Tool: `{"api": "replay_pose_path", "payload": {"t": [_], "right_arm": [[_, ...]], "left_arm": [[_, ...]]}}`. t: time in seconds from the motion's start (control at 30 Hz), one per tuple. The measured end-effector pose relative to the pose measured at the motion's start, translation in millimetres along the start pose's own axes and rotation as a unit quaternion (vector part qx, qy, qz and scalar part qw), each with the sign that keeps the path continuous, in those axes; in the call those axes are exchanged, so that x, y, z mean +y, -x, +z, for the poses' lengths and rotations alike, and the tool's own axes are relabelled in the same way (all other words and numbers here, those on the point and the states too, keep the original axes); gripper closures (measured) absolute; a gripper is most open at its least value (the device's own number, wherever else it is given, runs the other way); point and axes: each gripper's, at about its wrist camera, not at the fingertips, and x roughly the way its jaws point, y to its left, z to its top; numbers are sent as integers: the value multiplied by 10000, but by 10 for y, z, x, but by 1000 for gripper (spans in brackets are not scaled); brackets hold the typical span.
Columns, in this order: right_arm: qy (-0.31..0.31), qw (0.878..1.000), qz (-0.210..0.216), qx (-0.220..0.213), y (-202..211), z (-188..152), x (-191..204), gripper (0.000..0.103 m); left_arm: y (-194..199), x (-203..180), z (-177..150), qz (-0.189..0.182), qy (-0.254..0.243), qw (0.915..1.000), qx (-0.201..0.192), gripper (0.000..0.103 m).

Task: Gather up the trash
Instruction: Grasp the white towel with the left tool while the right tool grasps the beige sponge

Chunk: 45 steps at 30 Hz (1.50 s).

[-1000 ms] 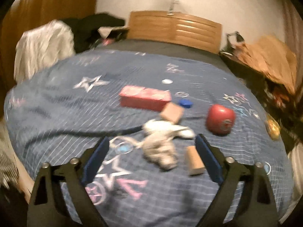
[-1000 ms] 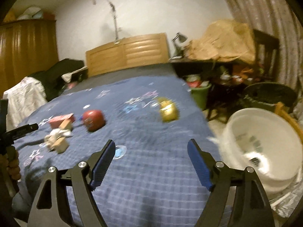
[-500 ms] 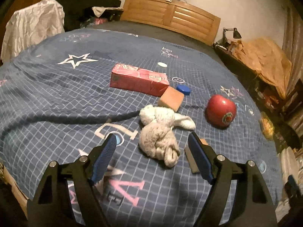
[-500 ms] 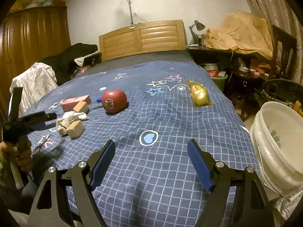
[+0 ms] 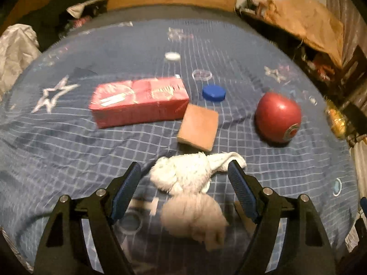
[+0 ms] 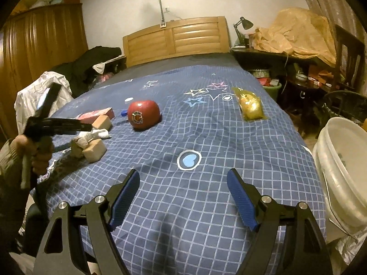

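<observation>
A crumpled white tissue wad (image 5: 188, 183) lies on the blue bedspread between the open fingers of my left gripper (image 5: 184, 171); it also shows in the right wrist view (image 6: 89, 137). Beyond it lie a tan sponge block (image 5: 198, 127), a red tissue pack (image 5: 137, 100), a blue cap (image 5: 213, 92), a white cap (image 5: 172, 56) and a red apple (image 5: 277, 116). My right gripper (image 6: 183, 178) is open and empty over the bed's near end. A second tan block (image 6: 94, 150) and a yellow wrapper (image 6: 250, 106) lie on the bed.
A white bucket (image 6: 344, 171) stands on the floor right of the bed. A cluttered dark desk (image 6: 298, 68) runs along the right side. Clothes (image 6: 45, 87) are piled at the left. The wooden headboard (image 6: 176, 39) is at the far end.
My left gripper has moved forward and down, so the tissue wad now sits between its fingers. My right gripper has swung left, away from the bucket, to face the bed.
</observation>
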Motion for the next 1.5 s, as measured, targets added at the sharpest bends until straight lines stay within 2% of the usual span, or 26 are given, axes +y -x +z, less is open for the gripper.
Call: {"api": "replay_pose_path", "payload": {"t": [0.03, 0.07, 0.1, 0.17, 0.3, 0.43, 0.57, 0.7, 0.9, 1.1, 1.2, 1.27, 1.37, 1.47, 1.5], "right_arm": [[-18, 10000, -11, 5, -5, 0, -12, 24], [-42, 10000, -19, 3, -8, 0, -22, 24], [-72, 10000, -27, 2, -8, 6, -37, 24], [-94, 10000, -28, -16, 2, 14, -50, 24], [-111, 9999, 56, 8, -14, 36, -47, 24], [-25, 9997, 224, 26, -57, 82, 61, 24], [223, 9984, 519, 24, -112, 178, 284, 24], [506, 9942, 947, 110, -277, 300, 594, 24], [777, 9853, 1449, 463, -643, 407, 1073, 28], [947, 9765, 1715, 899, -1062, 486, 1511, 31], [977, 9746, 1634, 1182, -1331, 471, 1642, 38], [968, 9722, 1590, 1421, -1488, 425, 1675, 57], [1014, 9690, 1536, 1649, -1633, 332, 1723, 63], [1018, 9702, 1486, 1619, -1669, 298, 1723, 72], [980, 9707, 1498, 1604, -1667, 303, 1710, 73]], "left_arm": [[-91, 9, 21, -18, -17, 9999, 130, 31], [-177, 28, 29, -13, -16, 9997, 259, 55], [-265, 84, 36, -3, 119, 9991, 409, 59], [-209, 165, 47, -188, 361, 9988, 281, 63], [90, 260, 39, -315, 464, 9983, -127, 63], [338, 361, -28, -422, 520, 9973, -300, 63], [549, 407, -182, -343, 597, 9964, -488, 63], [862, 599, -479, -165, 846, 9931, -789, 63], [963, 725, -872, 132, 982, 9922, -759, 63], [707, 720, -1063, 262, 917, 9938, -574, 62], [628, 719, -1071, 345, 914, 9930, -664, 57], [613, 726, -1071, 323, 925, 9928, -687, 56], [598, 752, -1091, 247, 994, 9920, -736, 55], [560, 762, -1123, 202, 998, 9916, -803, 53], [554, 751, -1124, 217, 969, 9917, -822, 56]]}}
